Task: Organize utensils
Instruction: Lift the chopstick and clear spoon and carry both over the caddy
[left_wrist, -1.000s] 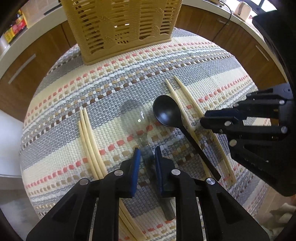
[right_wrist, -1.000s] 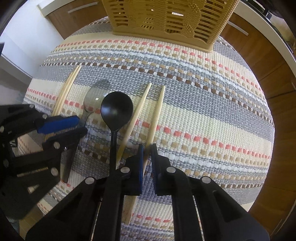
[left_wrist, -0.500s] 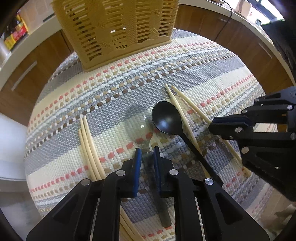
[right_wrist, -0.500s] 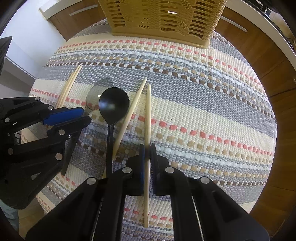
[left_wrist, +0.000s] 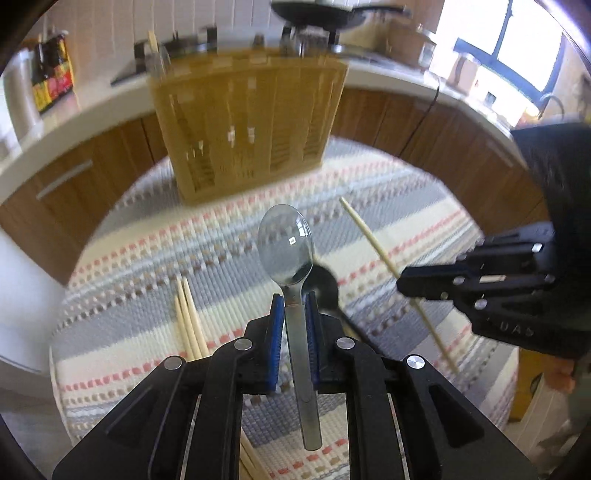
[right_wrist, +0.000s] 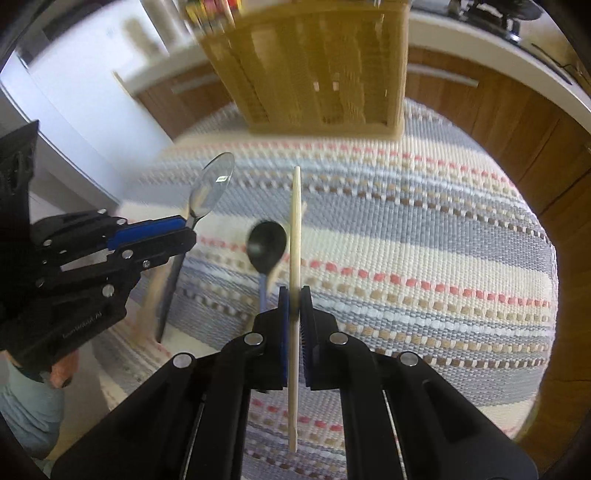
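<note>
My left gripper is shut on the handle of a clear plastic spoon, lifted off the mat with its bowl pointing at the tan slotted basket. My right gripper is shut on a pale chopstick, also raised above the mat. From the right wrist view the left gripper with the clear spoon is at the left. A black spoon lies on the striped mat between the two grippers. A pair of chopsticks lies at the left of the mat.
The basket stands at the far edge of the mat. Behind it runs a white counter with wooden cabinets, bottles and a pan. A person's hand holds the left gripper.
Both grippers rose and tilted up toward the basket. The clear spoon left the mat in the left gripper. The right gripper closed on one chopstick and lifted it.
</note>
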